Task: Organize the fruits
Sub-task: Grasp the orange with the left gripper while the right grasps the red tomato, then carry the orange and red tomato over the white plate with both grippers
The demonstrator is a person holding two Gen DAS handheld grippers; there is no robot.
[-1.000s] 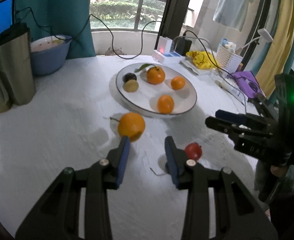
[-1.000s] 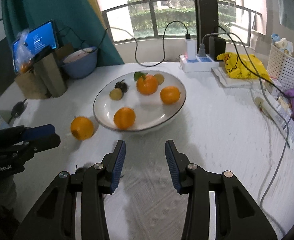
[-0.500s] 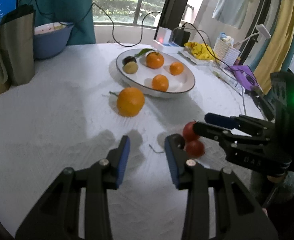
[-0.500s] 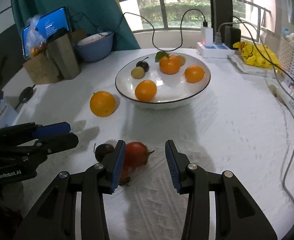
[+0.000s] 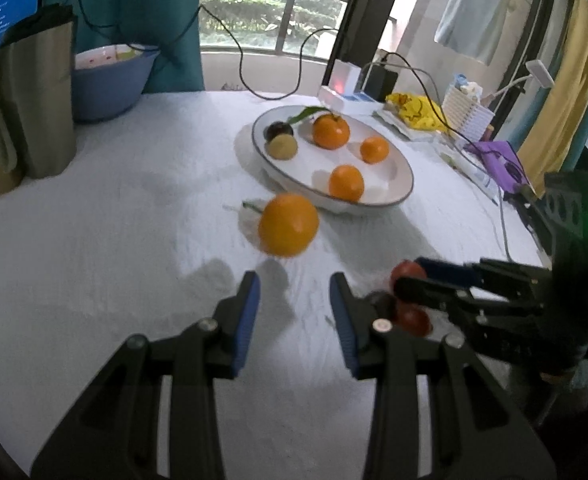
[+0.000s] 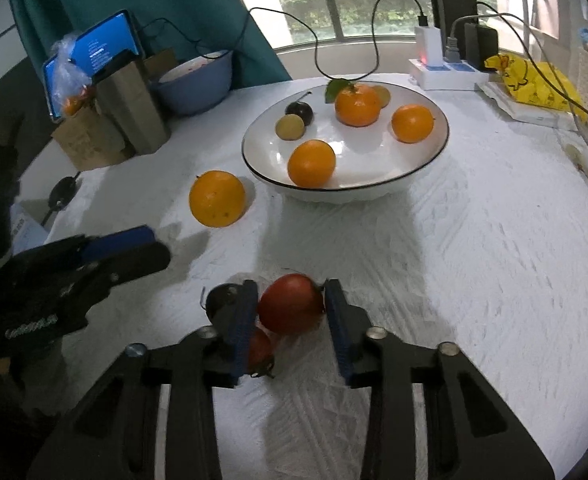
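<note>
Your right gripper (image 6: 290, 312) has its 2 blue-padded fingers on either side of a red fruit (image 6: 292, 308); the pads sit right against its flanks, so it looks gripped, and the fruit rests low over the white tablecloth (image 6: 473, 280). Just left of the left pad lies a small dark fruit (image 6: 218, 298), and below the red one, partly hidden by the pad, is a second smaller red fruit (image 6: 258, 346). From the left wrist view the same cluster shows beside your right tool, with the gripped red fruit (image 5: 407, 272) at its tips.

Your left gripper (image 5: 293, 312) is spread apart and holds nothing; only bare cloth lies between its pads. It hovers near the large orange (image 5: 288, 225), which sits on the table just ahead of the fingers and just beside the plate. In the right wrist view that orange (image 6: 217, 198) sits left of the plate, close to its wall but apart from it.

The white plate (image 6: 262, 160) with a dark rim stands further back, holding 3 orange fruits, 1 of them with a green leaf, plus a small yellowish fruit and a dark one near the far left edge.

Beyond, to the left, stand a blue bowl (image 6: 198, 88), a brown paper bag (image 6: 134, 104) and a lit tablet screen (image 6: 94, 48). A white power strip (image 6: 445, 72) with plugged cables and a yellow bag (image 6: 533, 80) lie at the far right.
</note>
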